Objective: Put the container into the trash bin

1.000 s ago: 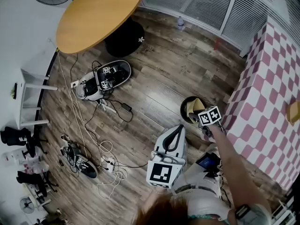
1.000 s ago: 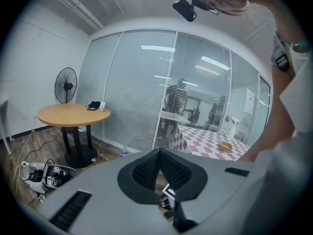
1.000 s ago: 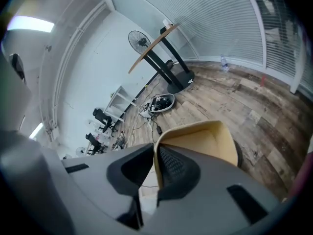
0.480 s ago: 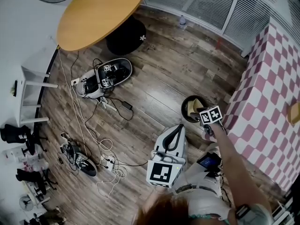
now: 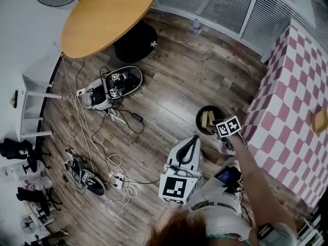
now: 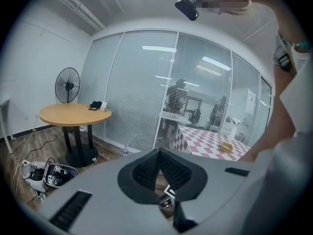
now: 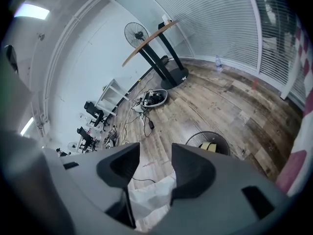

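Note:
The black round trash bin stands on the wood floor beside the checked table. The yellow container lies inside it, and in the right gripper view the container shows in the bin ahead of the jaws. My right gripper hovers at the bin's near rim, pointing down. Its jaws stand apart, are closing, and have nothing between them. My left gripper hangs lower left of the bin, away from it. Its tips are shut and hold nothing.
A table with a pink-and-white checked cloth is right of the bin. A round wooden table stands at the back left. An open case of gear, cables and a power strip lie on the floor to the left.
The container now lies lower in the bin, apart from my right gripper, which has drawn slightly back. The left gripper has stayed still.

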`<state>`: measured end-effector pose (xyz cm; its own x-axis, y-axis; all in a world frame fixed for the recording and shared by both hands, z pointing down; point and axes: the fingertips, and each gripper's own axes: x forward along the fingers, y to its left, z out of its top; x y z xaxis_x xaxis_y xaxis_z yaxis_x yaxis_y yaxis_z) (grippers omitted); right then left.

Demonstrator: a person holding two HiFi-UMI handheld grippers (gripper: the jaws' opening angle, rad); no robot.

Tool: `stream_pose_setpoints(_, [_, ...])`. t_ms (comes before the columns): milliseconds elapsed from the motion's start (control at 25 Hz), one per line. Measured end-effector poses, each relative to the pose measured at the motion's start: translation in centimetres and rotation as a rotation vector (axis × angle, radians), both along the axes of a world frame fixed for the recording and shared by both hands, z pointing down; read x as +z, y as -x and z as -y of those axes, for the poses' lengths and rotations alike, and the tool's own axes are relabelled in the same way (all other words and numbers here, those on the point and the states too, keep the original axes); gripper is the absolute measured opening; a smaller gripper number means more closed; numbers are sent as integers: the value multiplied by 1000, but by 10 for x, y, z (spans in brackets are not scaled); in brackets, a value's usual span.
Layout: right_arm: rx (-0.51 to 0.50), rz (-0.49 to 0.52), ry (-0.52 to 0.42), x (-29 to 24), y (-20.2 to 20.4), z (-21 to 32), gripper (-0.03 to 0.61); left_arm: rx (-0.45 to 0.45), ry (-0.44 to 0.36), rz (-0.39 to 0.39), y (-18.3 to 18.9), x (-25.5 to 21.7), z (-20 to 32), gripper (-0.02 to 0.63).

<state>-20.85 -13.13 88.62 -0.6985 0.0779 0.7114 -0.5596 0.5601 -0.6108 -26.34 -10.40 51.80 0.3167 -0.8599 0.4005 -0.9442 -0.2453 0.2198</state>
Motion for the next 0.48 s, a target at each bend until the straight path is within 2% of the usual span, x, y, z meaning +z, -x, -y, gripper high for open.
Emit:
stream_pose_setpoints(320, [-10, 42, -20, -27, -2, -3, 108, 6, -16, 0, -10, -4, -4, 9])
stream_pose_setpoints(480, [-23, 43, -28, -32, -8, -2, 92, 11, -21, 7, -17, -4, -4, 9])
